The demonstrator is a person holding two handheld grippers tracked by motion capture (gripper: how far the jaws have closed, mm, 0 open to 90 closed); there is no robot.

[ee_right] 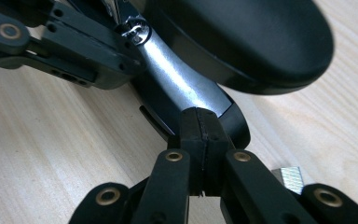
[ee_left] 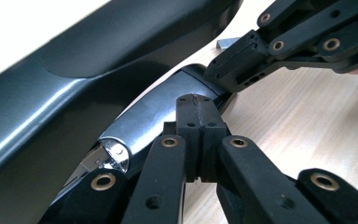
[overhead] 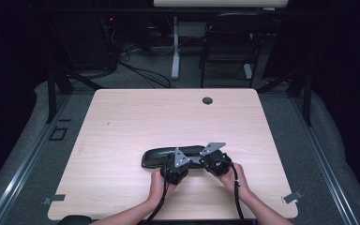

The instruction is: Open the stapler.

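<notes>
Light wooden table [overhead: 122, 122] seen from above, with a long black rear-view mirror [overhead: 168, 155] lying on it nearer the person's edge than the far edge; all places below are given relative to this mirror. Left of its middle, on the person's side, the left hand [overhead: 157, 185] brings the left gripper [overhead: 177, 165] up against the housing. In the left gripper view its jaws stand fully closed, pad against pad, the tips resting at the mirror's silver-grey mounting arm [ee_left: 154, 116], with nothing gripped between them; the glossy black housing rises to the upper left. Right of the mirror's middle, the right hand [overhead: 232, 177] holds the right gripper [overhead: 214, 161] just beside the left one. Its jaws are likewise pressed together with nothing between them, the tips meeting the dark base of the same arm [ee_right: 182, 84], below the rounded end of the housing. Beyond the mirror, near the table's far edge, lies a round cable hole [overhead: 207, 100].
</notes>
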